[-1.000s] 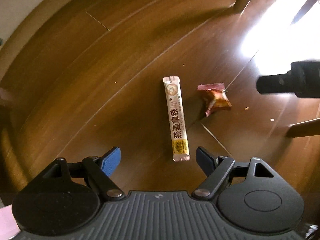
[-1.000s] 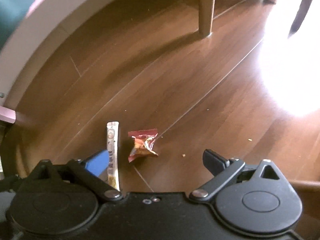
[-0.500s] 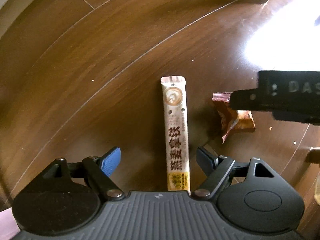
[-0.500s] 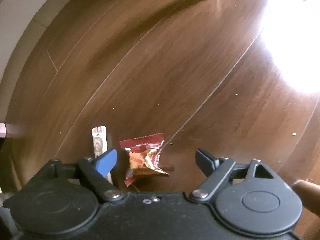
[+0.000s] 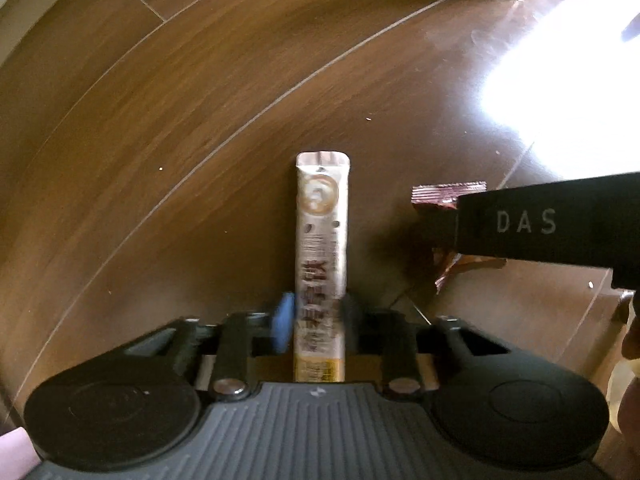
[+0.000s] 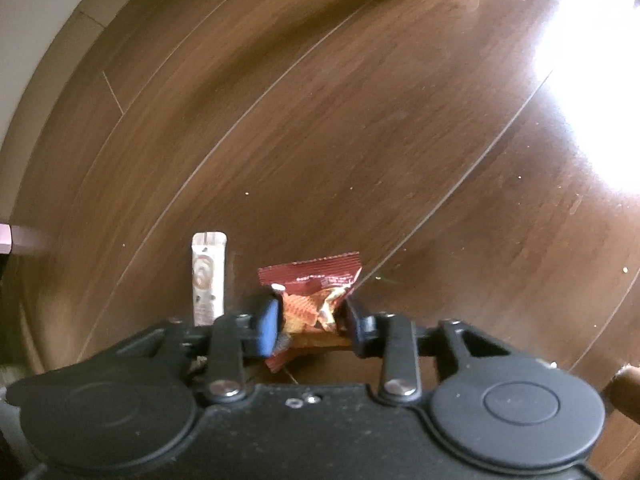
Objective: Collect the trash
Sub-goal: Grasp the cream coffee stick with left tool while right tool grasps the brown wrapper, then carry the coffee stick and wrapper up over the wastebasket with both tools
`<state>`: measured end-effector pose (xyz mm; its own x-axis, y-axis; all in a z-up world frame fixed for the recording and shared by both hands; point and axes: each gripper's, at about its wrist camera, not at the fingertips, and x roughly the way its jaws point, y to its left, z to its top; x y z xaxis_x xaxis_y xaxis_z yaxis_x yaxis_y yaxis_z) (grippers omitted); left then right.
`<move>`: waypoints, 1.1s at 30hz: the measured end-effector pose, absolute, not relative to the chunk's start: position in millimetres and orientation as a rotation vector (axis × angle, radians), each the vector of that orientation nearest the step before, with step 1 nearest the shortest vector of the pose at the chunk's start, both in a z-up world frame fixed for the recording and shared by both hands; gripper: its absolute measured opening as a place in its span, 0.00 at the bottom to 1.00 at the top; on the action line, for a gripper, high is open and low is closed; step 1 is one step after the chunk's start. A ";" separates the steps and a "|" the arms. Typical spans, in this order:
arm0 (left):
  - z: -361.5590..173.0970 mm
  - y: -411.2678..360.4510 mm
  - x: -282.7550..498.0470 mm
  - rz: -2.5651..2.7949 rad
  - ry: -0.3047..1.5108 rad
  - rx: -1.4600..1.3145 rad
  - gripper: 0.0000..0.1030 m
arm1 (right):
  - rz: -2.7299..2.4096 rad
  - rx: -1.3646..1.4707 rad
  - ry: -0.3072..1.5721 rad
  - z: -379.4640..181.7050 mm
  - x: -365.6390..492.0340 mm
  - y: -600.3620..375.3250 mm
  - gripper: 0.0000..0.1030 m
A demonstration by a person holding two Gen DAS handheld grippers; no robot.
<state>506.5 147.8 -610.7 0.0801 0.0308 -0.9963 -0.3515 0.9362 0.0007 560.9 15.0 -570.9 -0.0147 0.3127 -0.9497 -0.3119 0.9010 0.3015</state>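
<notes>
Dark wood plank floor, sunlit glare patch

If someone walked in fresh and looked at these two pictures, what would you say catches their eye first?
Probably the two pieces of litter on the dark wooden floor: a long pale sachet with the left hand-held gripper closing on its lower part, and beside it a crumpled red wrapper with the right hand-held gripper closing around it. Next comes the white glare of sunlight at the upper right.
</notes>
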 end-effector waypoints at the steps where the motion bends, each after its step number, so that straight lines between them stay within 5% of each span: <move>1: -610.4 148.0 506.4 0.289 1.471 -0.268 0.21 | 0.495 0.004 1.501 -569.7 560.2 13.2 0.30; 17: -559.7 168.1 471.8 0.325 1.453 -0.383 0.20 | 0.454 0.094 1.476 -498.5 512.9 -54.1 0.26; 33: -333.9 109.3 393.0 0.188 1.241 -0.328 0.20 | 0.570 0.058 1.168 -280.0 405.5 -128.5 0.26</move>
<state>393.0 109.3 -333.9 0.3166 -0.0371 -0.9478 -0.3159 0.9381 -0.1422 405.5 -128.5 -280.0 0.2679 0.4514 -0.8512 -0.3926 0.8579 0.3314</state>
